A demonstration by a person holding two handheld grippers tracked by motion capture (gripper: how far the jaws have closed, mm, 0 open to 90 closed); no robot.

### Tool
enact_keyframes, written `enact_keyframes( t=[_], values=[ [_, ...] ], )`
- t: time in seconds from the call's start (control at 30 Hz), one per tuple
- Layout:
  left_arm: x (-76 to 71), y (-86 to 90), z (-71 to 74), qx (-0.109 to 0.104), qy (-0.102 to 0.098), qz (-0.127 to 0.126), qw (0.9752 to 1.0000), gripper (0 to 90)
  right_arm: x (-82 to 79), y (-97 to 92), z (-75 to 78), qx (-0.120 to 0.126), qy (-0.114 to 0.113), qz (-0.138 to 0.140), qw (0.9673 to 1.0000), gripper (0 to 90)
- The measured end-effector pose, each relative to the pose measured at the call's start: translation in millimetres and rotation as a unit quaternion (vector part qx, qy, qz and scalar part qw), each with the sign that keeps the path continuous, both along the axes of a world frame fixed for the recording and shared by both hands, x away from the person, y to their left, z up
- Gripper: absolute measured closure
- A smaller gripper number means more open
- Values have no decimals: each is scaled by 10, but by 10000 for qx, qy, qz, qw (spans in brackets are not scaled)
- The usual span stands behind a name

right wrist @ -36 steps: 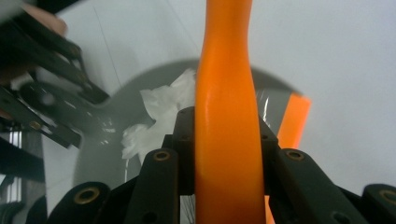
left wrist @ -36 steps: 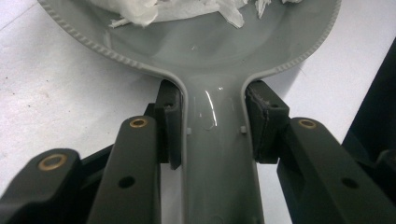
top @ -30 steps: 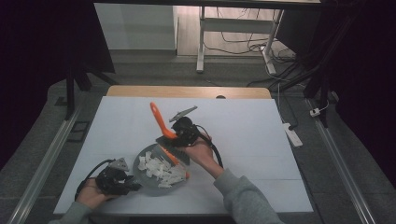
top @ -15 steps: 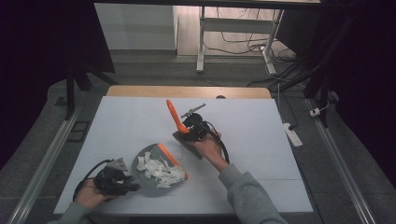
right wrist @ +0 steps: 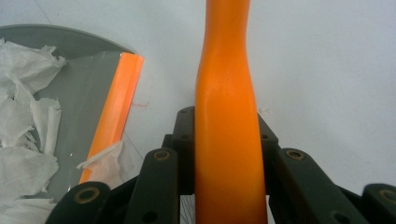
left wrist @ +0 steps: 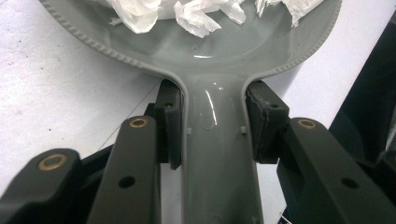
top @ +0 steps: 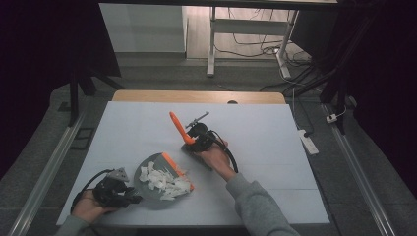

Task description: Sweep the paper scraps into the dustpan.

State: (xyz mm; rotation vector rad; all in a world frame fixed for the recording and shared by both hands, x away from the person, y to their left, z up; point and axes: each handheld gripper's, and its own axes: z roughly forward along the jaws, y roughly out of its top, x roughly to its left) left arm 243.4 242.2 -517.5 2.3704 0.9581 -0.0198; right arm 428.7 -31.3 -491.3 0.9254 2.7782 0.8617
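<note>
Dustpan: grey plastic dustpan with a bright orange strip along its front lip; lies flat on the white table, near the left front corner.
Dustpan handle: smooth, glossy grey stem that widens into a pan rim with a beaded edge.
Contents: torn white paper scraps heaped loosely inside the pan, some lying against the orange strip.
Brush: orange plastic brush handle, rounded and waisted; stands tilted up and to the far left, just beyond the pan's lip, toward the table's middle.
Left gripper: left gripper sits at the near left edge, its black jaws clamped on either side of the dustpan handle, pads pressed to it.
Right gripper: right gripper is closed around the brush handle, which runs straight up between its jaws in the right gripper view.
Hidden: brush head cannot be made out behind the gripper and hand; the pan's far rim is cut off in the left gripper view; the handle's top runs out of the right gripper view.
</note>
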Motion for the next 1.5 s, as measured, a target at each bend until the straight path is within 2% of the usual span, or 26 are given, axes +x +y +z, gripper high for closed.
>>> enact_keyframes(
  t=[0.13, 0.23, 0.37, 0.43, 0.53, 0.63, 0.7, 0.77, 0.93, 1.13, 1.23, 1.27, 1.37, 1.5],
  values=[
    [14, -32, -20, 52, 24, -30, 10000, 619, -73, 79, -10, 89, 169, 153, 9997, 705],
    [20, -44, -24, 41, 38, -16, 10000, 618, -194, 195, -16, 155, 293, 413, 9986, 706],
    [20, -33, -32, -5, 25, 9, 10000, 617, -370, 351, 3, 303, 407, 775, 9957, 706],
    [21, -29, -39, -29, 35, 8, 10000, 616, -442, 410, 26, 430, 558, 900, 9934, 706],
    [21, -32, -42, -11, 43, 7, 10000, 616, -521, 464, 78, 470, 506, 1112, 9914, 706],
    [24, -32, -50, 1, 41, 11, 10000, 617, -503, 402, 195, 717, 384, 1041, 9912, 706],
    [25, -30, -54, -7, 42, 10, 10000, 617, -448, 303, 272, 852, 215, 897, 9921, 705],
    [27, -30, -54, -9, 29, 13, 10000, 617, -391, 184, 334, 944, 142, 699, 9930, 705],
    [34, -43, -60, -11, -4, 25, 10000, 618, -267, -114, 411, 1022, -23, 338, 9942, 705],
    [41, -54, -59, -6, -4, 21, 10000, 618, -191, -309, 328, 839, -52, 67, 9964, 705],
    [39, -57, -61, -3, -13, 32, 10000, 618, -145, -336, 259, 923, 226, 32, 9955, 705],
    [39, -56, -60, -7, -9, 30, 10000, 618, -144, -335, 246, 914, 228, 72, 9955, 705],
    [47, -57, -62, -9, -11, 32, 10000, 618, -152, -335, 248, 692, 36, 60, 9976, 705],
    [46, -72, -61, -12, -23, 45, 10000, 618, -84, -371, 240, 390, -218, -139, 9989, 705]
  ],
)
